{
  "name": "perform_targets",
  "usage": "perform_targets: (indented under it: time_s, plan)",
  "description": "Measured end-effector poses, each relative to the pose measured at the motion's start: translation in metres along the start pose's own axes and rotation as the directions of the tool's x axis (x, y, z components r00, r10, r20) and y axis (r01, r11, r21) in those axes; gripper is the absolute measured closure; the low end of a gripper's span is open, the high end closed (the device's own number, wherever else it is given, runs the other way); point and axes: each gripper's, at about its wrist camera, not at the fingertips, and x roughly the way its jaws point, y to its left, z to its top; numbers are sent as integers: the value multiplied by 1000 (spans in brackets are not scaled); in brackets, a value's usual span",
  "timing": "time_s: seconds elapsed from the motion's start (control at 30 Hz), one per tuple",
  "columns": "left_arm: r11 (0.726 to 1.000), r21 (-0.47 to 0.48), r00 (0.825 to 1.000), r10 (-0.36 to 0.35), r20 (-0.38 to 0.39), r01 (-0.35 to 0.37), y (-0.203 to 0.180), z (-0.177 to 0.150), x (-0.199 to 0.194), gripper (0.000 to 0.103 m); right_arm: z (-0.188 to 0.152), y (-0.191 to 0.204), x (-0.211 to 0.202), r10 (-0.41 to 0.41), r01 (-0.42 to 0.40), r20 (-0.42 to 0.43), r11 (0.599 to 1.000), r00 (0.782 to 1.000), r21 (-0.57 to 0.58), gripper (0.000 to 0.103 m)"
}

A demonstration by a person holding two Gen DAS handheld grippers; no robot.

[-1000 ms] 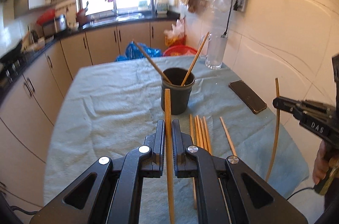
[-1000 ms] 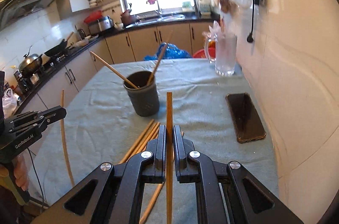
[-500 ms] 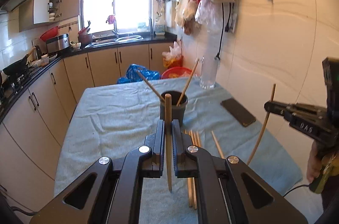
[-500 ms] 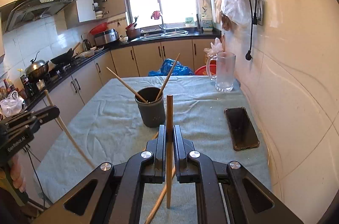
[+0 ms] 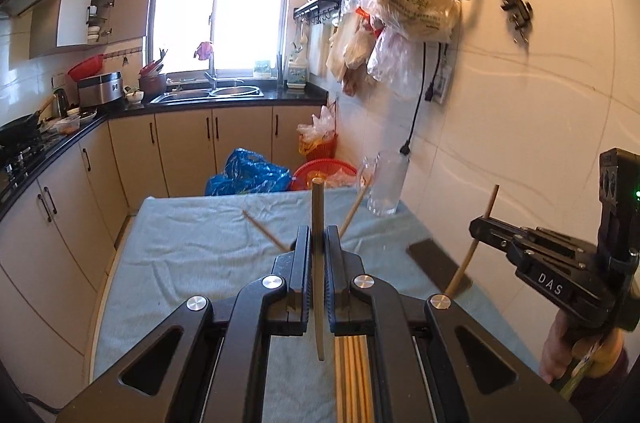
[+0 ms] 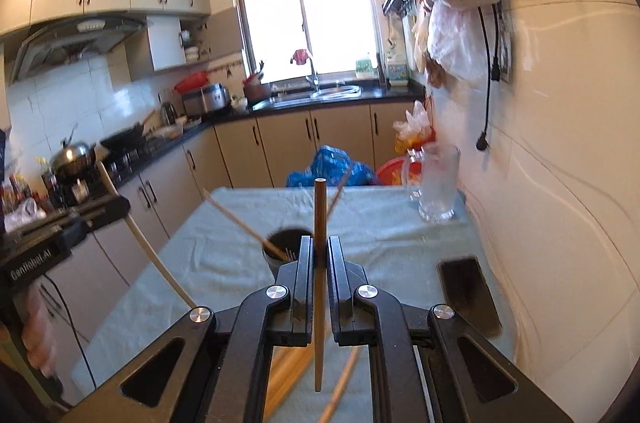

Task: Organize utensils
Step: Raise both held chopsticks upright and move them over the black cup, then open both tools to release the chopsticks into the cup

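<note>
Both claws are clamped tight, left gripper (image 5: 318,243) and right gripper (image 6: 319,255) each pinching one light, stiff, slick chopstick (image 5: 317,263) mid-shaft at frame centre, best gripped there for balance.

A pale blue-green cloth (image 6: 400,235) covers the table, with a dark cup (image 6: 286,247) and black phone (image 6: 468,289) on it. Tan wooden chopsticks (image 5: 352,379) lie near; a blue bag (image 5: 248,173) sits far.
</note>
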Motion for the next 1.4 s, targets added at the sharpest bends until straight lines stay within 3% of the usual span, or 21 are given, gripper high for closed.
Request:
perform_targets:
  time_s: [0.43,0.6,0.8,0.93,1.0,1.07,1.13,1.4]
  plan:
    - [997,-70,998,24,51,-21,10,71,65,97,74,-2,61,23,-45,154,989,988,144,96]
    - [995,-88,998,39,-40,-42,19,65,118,97,72,-11,101,6,-24,108,984,994,176,96]
    - [993,-110,990,35,-136,-50,28,47,157,97,51,-20,147,-1,3,-8,982,1000,191,96]
    - [992,-113,990,46,-133,-61,32,41,156,96,40,-29,164,9,3,-56,975,998,222,95]
    - [991,-116,991,47,-124,-61,33,42,151,89,37,-35,169,25,-5,-74,969,997,248,89]
    - [991,-121,993,42,-111,-56,34,43,144,76,36,-39,169,34,-12,-75,963,997,268,69]
    - [991,-121,995,48,-91,-59,34,43,133,69,37,-42,163,22,-6,-57,962,998,271,62]
    - [992,-117,999,44,-29,-47,30,36,70,57,44,-38,121,7,-1,-20,965,1000,261,50]
